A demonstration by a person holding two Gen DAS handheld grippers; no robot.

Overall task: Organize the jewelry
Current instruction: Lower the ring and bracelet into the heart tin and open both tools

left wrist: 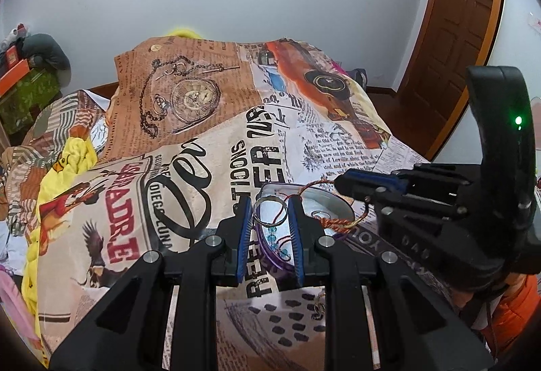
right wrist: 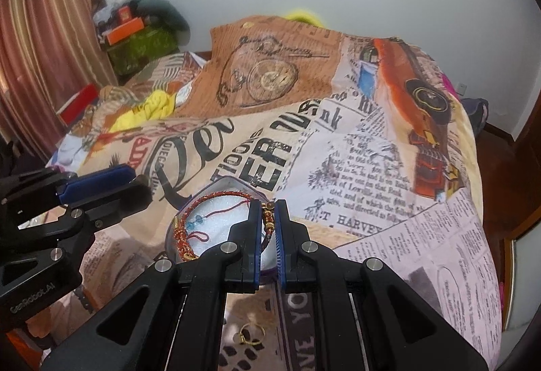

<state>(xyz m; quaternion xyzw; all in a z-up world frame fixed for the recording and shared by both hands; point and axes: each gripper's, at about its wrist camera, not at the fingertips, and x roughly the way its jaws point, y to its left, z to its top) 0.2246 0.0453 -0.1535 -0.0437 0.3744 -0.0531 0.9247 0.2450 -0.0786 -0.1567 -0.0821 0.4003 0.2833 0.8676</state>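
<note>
A clear purple-rimmed tray [left wrist: 326, 205] [right wrist: 216, 202] lies on the printed bedspread. My left gripper [left wrist: 268, 214] is shut on a silver ring [left wrist: 268, 212] and holds it over the tray's near rim. My right gripper [right wrist: 268, 219] is shut on a red and gold braided bracelet [right wrist: 216, 197], pinched at its beaded part, with the loop hanging over the tray. The right gripper also shows in the left wrist view [left wrist: 341, 183], with the bracelet [left wrist: 334, 222] trailing from its tip. A cord with blue beads [left wrist: 272, 237] [right wrist: 196, 220] lies in the tray.
A gold ring [right wrist: 252, 334] [left wrist: 318, 305] lies on the bedspread close below the grippers. The bed has rumpled yellow cloth [left wrist: 72, 154] at the left. Boxes and clutter [right wrist: 135, 33] stand by the curtain. A wooden door [left wrist: 456, 33] is at the right.
</note>
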